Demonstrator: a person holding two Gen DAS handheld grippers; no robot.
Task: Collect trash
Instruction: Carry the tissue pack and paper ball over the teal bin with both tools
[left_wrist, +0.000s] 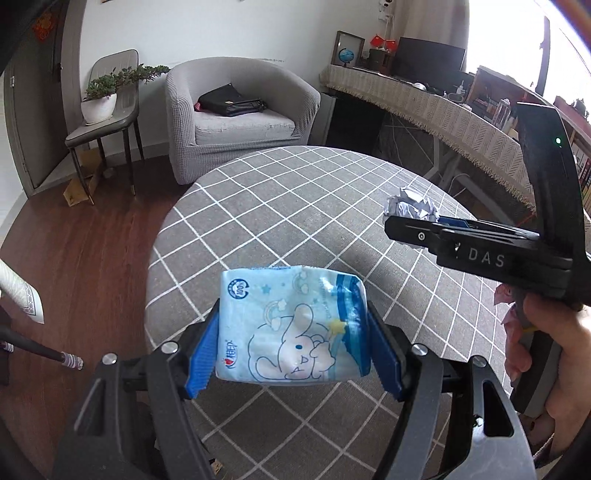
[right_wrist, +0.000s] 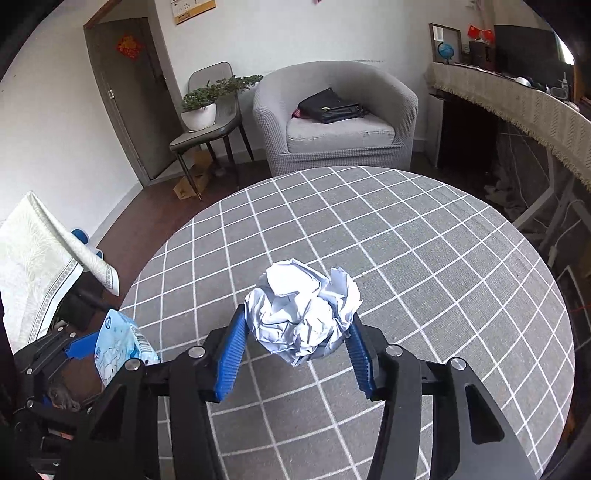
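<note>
Left gripper (left_wrist: 291, 347) fingers clamp tissue pack (left_wrist: 293, 326); right gripper (right_wrist: 295, 350) fingers clamp crumpled paper ball (right_wrist: 303, 314) (both above checked surface (right_wrist: 424, 258)).

Counts: 2 grippers, left gripper (left_wrist: 291, 350) and right gripper (right_wrist: 295, 354). 1 tissue pack (left_wrist: 291, 328). 1 paper ball (right_wrist: 303, 314). 1 table (right_wrist: 406, 236). 1 armchair (right_wrist: 332, 122) at 12 o'clock, 1 bag (right_wrist: 328, 107). 1 chair (right_wrist: 210, 118) at 11 o'clock, 1 plant (right_wrist: 201, 107).

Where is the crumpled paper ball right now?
The crumpled paper ball sits centre of the right wrist view, clamped between the right gripper's blue pads above the checked tablecloth.
</note>
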